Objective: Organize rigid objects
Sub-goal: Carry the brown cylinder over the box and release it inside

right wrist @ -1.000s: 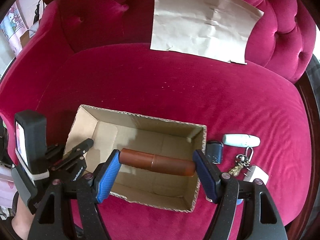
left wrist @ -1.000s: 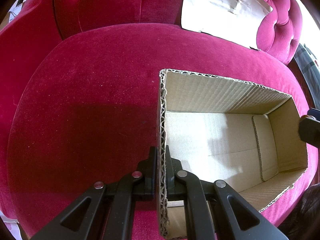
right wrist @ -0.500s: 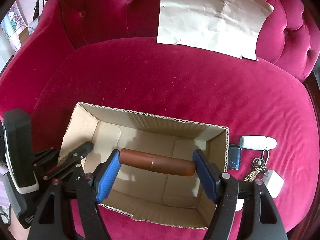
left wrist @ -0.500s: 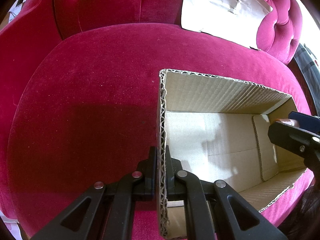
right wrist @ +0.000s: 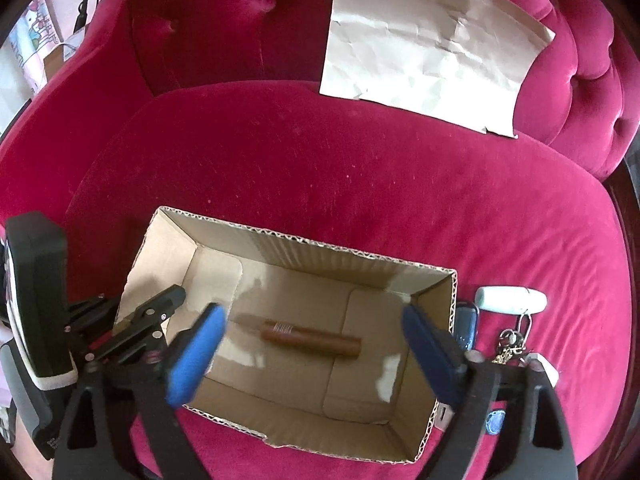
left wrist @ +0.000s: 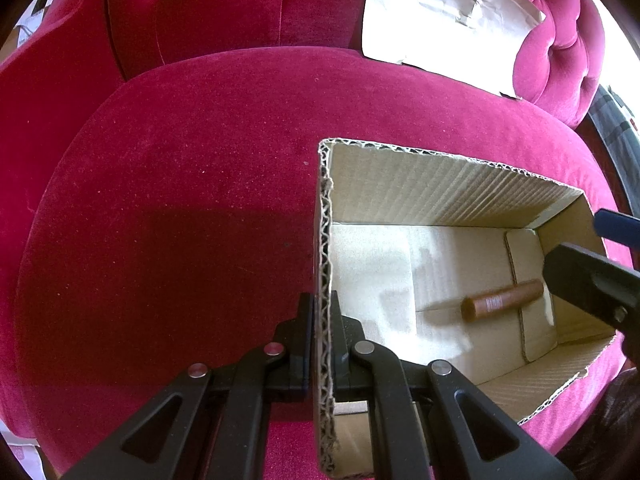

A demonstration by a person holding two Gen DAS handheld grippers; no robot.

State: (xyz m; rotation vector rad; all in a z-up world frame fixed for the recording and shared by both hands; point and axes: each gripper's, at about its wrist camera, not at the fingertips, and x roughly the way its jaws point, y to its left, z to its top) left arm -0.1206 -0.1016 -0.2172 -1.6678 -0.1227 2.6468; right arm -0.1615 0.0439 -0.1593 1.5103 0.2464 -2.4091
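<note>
One brown tube (right wrist: 312, 338) lies on the box (right wrist: 304, 240) floor. Left gripper (left wrist: 320, 320) fingers clamp the box's left wall, likely steadying it; right gripper (right wrist: 316, 344) fingers spread wide above.

Brown tube (right wrist: 311, 338), tan box (right wrist: 308, 246), crimson sofa (right wrist: 360, 184)

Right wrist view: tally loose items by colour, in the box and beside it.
Brown: 1, tube in cardboard box
White: 1, capsule
Dark blue: 1, fob
Metallic: 1, key bunch
Total: 4
</note>
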